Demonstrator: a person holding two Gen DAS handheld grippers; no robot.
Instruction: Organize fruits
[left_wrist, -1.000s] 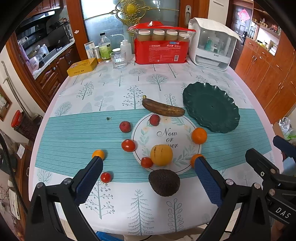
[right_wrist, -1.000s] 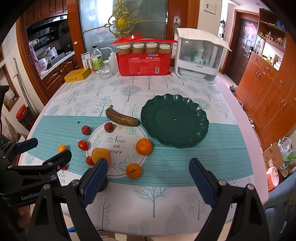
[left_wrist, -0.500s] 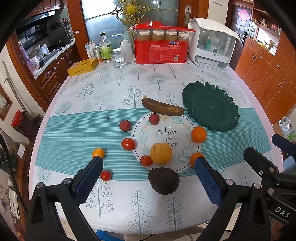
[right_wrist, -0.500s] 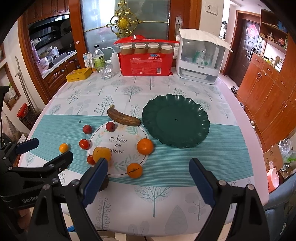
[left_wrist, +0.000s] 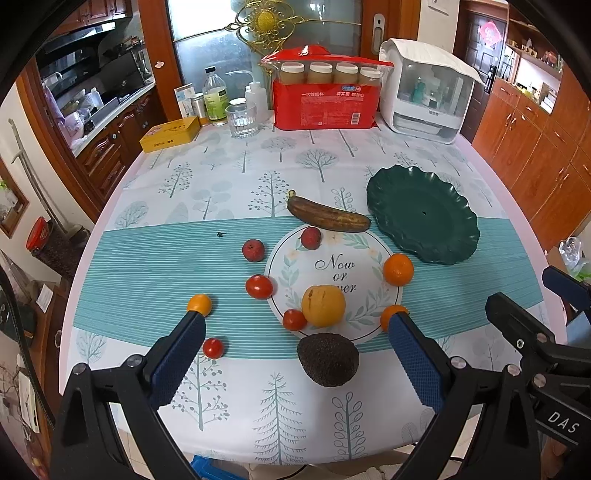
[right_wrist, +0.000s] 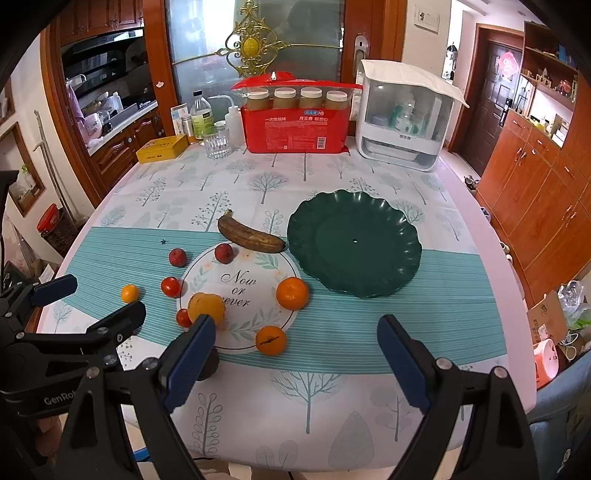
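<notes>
Hovering over the near edge of the table (left_wrist: 332, 424), I've got both grippers up and nothing in either one. Working down by size: the green plate (right_wrist: 354, 243) sits bare on the right, well apart from most of the fruit, and I take it as the likely place for the fruit to go.

The banana (right_wrist: 251, 236) lies just left of its rim, brown and soft-looking; pinch it hard and I'd guess it splits. The avocado (left_wrist: 328, 360) is nearest me, between the left gripper's fingers in view but not touched. The yellow fruit (left_wrist: 324, 306) rests on the round mat (left_wrist: 334, 258), with one orange (right_wrist: 291, 293) on the mat's right edge and another (right_wrist: 270, 340) on its near edge.

Smaller stuff is the worry: two dark red fruits (left_wrist: 253, 250), three tomatoes (left_wrist: 259, 286) and a little orange ball (left_wrist: 199, 304) scattered left. They're round, so a clumsy nudge could send one rolling off the near edge, and a sloppy grab could squash a tomato.

Left gripper (left_wrist: 295, 343): jaws wide apart, holding nothing, above the table. Right gripper (right_wrist: 295, 343): jaws equally wide, holding nothing, hanging over bare cloth near the plate.
</notes>
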